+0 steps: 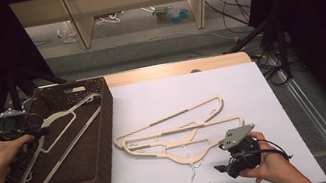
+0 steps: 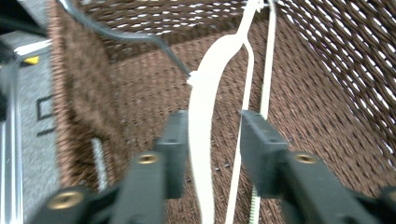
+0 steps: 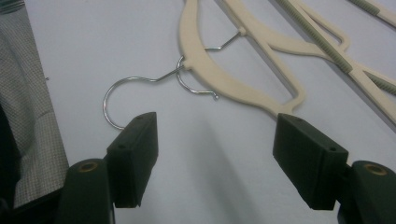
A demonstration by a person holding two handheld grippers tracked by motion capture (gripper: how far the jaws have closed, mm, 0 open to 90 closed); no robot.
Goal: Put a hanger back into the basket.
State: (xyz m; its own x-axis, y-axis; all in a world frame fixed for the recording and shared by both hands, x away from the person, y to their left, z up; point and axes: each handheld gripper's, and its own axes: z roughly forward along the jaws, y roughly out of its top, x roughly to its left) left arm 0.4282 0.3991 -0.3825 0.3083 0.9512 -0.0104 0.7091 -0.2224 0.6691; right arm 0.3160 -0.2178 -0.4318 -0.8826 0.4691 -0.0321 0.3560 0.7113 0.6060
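Hangers are going from the worktop (image 1: 251, 86) into the brown basket (image 1: 107, 132). The left gripper (image 2: 210, 154) has its jaws a little apart around the neck of a cream hanger (image 2: 205, 107) that leans inside the basket, at 9 o'clock in the high view. It should let go gently. The right gripper (image 3: 215, 158) has wide jaws near the hanger pile (image 1: 178, 132) at 5 o'clock; it should close on a thick cream part, not the thin hook (image 3: 116, 100).

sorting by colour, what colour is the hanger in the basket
Cream hanger, in the dark brown basket; clearest in the high view.
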